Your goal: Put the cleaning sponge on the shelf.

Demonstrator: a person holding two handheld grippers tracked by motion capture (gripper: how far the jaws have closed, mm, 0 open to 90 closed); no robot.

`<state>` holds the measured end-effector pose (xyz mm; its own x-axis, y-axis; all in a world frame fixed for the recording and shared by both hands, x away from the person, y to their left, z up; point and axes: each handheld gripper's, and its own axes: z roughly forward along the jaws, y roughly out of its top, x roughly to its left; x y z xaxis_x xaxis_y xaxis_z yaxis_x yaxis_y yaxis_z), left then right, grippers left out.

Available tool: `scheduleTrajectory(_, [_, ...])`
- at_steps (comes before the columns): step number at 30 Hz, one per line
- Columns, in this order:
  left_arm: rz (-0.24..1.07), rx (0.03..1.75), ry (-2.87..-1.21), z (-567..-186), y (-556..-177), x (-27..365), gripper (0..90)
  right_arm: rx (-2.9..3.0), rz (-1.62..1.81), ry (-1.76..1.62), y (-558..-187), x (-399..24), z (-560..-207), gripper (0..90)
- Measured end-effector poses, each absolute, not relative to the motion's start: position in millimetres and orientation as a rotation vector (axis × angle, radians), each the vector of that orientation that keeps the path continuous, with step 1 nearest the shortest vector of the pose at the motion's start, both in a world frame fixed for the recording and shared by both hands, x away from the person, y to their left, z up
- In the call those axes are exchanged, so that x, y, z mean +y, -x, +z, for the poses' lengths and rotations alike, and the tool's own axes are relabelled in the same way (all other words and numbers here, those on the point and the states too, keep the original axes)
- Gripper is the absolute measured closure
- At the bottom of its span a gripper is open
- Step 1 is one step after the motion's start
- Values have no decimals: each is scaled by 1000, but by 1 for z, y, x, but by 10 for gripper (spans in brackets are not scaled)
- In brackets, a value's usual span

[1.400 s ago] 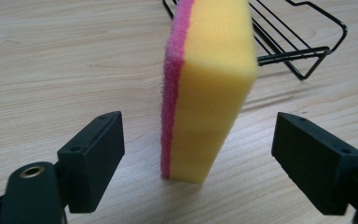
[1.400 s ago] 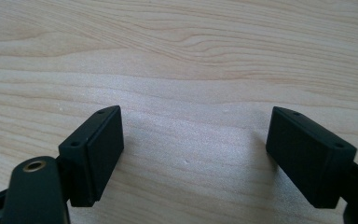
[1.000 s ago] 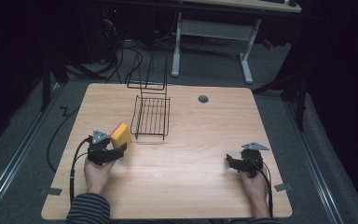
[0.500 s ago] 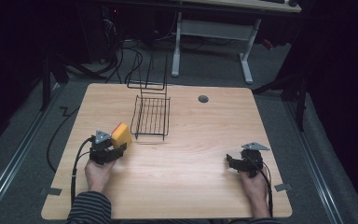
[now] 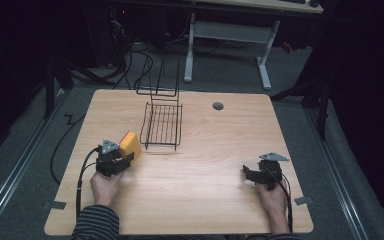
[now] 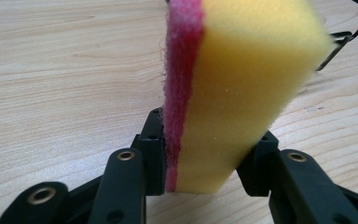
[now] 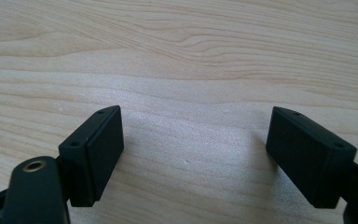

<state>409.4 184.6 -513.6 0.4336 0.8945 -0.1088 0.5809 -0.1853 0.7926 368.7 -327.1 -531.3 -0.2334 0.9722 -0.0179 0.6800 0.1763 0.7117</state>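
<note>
Since a second ago neither of my hands has shifted on the table (image 5: 195, 200); what has changed is my left gripper (image 6: 205, 163), whose jaws have just been closing and now pinch the sponge (image 6: 242, 93) between them. A moment back the sponge stood in the same spot, just left of the wire rack (image 5: 162, 125).

The sponge is a soft yellow foam block with a fuzzy pink-red scouring layer down one face. It stands on edge near the table's left side, the pink face against one pad and the foam bulging slightly at the other. The rack is thin black wire, a flat grid of bars with a raised loop at the far end. The tabletop is pale wood with a flowing grain and rounded corners, with a small round grommet (image 5: 218, 106) near the far edge.

My right gripper (image 7: 193, 154) rests near the right front corner, jaws wide apart with only bare wood between them. A broad stretch of open wood lies between my two hands, and the rack sits just beside the sponge.
</note>
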Motion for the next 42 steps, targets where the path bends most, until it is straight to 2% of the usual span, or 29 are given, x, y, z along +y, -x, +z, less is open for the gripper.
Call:
scheduleTrajectory(17, [517,1201,-1871,-496,-393,190,615,1983,812,-1551,-369,-327,-531,190])
scheduleTrajectory(31, [485,1106,-1867,-473,-377,186,613,1987,810,-1550,-369,-327,-531,191])
scheduleTrajectory(42, [463,1050,-1863,-454,-380,181,614,1987,810,-1550,-369,-327,-531,191])
